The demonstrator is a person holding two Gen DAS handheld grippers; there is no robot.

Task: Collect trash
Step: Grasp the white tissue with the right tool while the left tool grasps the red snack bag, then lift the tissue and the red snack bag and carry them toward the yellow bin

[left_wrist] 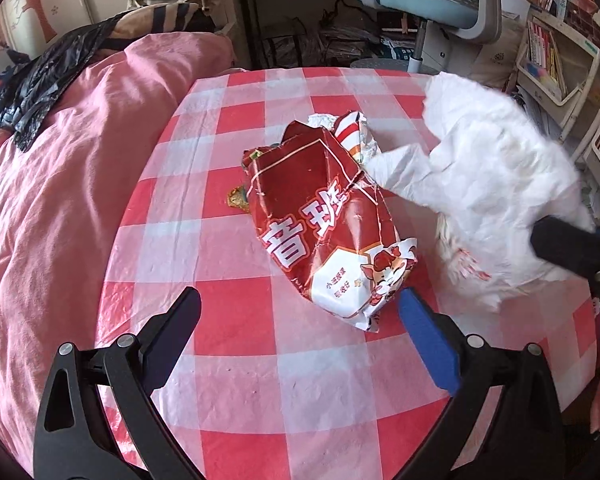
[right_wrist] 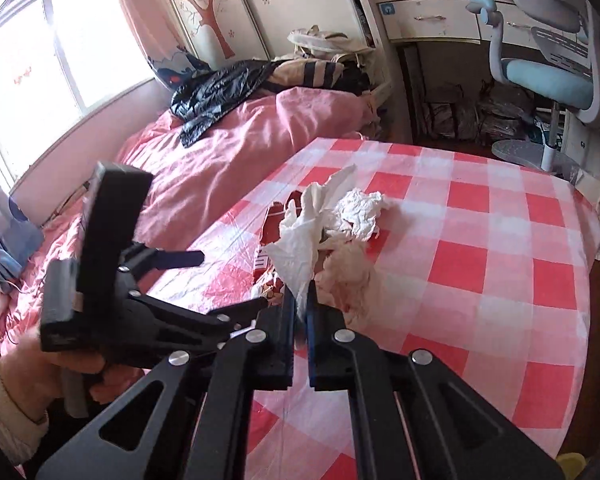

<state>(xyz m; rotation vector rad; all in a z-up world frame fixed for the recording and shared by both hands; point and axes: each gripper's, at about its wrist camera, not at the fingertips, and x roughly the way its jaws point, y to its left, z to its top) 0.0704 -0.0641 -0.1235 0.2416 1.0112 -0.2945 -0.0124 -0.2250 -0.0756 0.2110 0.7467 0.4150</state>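
From the left wrist, the left claw (left_wrist: 300, 312) stood open over the checked tabletop (left_wrist: 236, 240), a red snack bag (left_wrist: 324, 216) lying just ahead. From the right wrist, the right claw (right_wrist: 300, 304) was clamped on white tissue (right_wrist: 300, 248) above the bag.

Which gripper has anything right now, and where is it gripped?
The right gripper is shut on the white tissue, pinching its lower tip. The left gripper is open over the red snack bag, holding nothing.
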